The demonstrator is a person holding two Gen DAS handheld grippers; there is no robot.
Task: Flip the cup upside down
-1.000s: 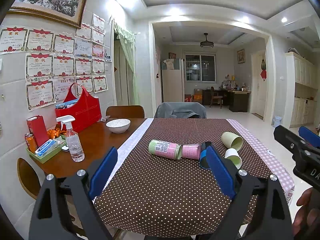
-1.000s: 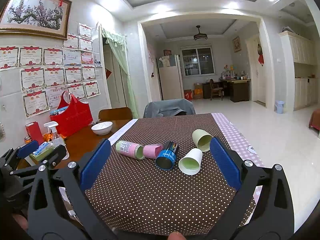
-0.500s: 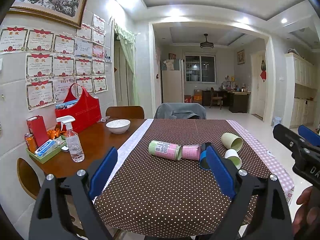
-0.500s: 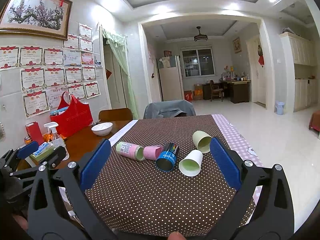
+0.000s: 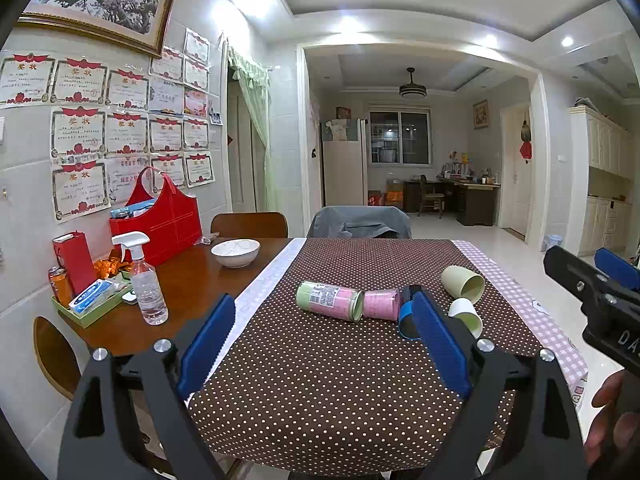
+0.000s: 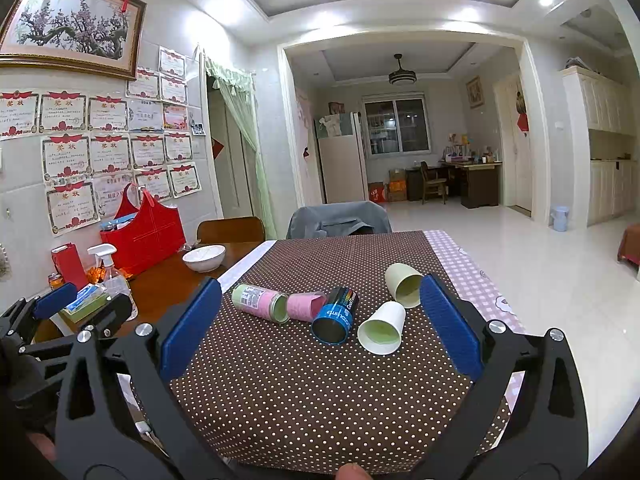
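Note:
Several cups lie on their sides on the brown dotted tablecloth [image 6: 304, 380]: a pink and green cup [image 6: 260, 303], a pink cup [image 6: 305, 306], a dark blue cup [image 6: 335, 316], a white paper cup [image 6: 382, 328] and a pale green cup [image 6: 403, 285]. They also show in the left wrist view: the pink and green cup [image 5: 330, 300], the pale green cup [image 5: 463, 283] and the white cup [image 5: 466, 316]. My left gripper [image 5: 320, 344] is open and empty, short of the cups. My right gripper [image 6: 316, 328] is open and empty, facing the blue and white cups.
On the bare wooden table at the left stand a spray bottle [image 5: 145, 280], a white bowl [image 5: 235, 252], a red bag [image 5: 160, 220] and a green tray [image 5: 92, 302] of small items. Chairs [image 5: 360, 222] stand at the far edge.
The right gripper has crept slightly forward toward the cups. The left gripper has hardly moved.

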